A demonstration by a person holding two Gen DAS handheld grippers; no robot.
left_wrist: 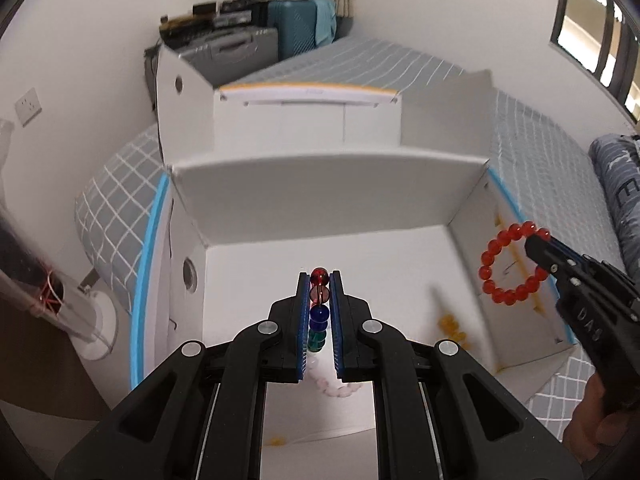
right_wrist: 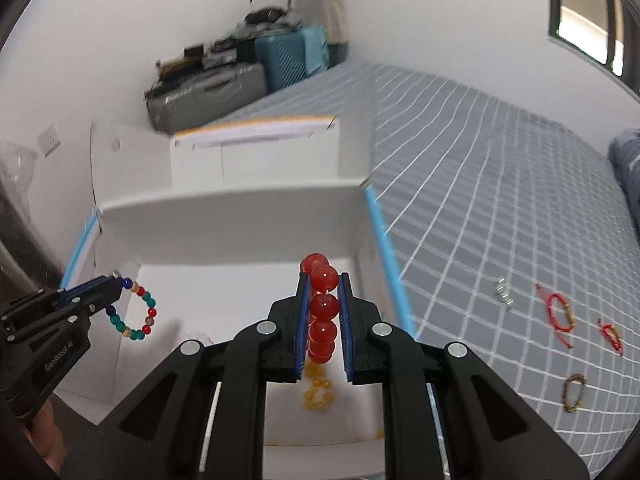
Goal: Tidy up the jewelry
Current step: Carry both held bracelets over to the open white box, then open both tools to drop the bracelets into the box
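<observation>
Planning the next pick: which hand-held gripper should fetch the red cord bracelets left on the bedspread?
Right, probably: the cord bracelets lie on its side, though its hand-held gripper holds the red bead bracelet.

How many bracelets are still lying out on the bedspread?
3, all right of the white box: a red cord bracelet, a smaller red cord bracelet beside it, and a brown beaded bracelet nearer the camera. Others may lie outside the view.

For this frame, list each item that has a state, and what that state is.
Left tool: shut on the mixed-colour bracelet, held over the box.
Right tool: shut on the red bracelet, held over the box.
White box: open.
Yellow bracelet: lying inside the box.
Pink bracelet: lying inside the box.
Three bracelets: lying on the bedsheet, outside the box.
</observation>
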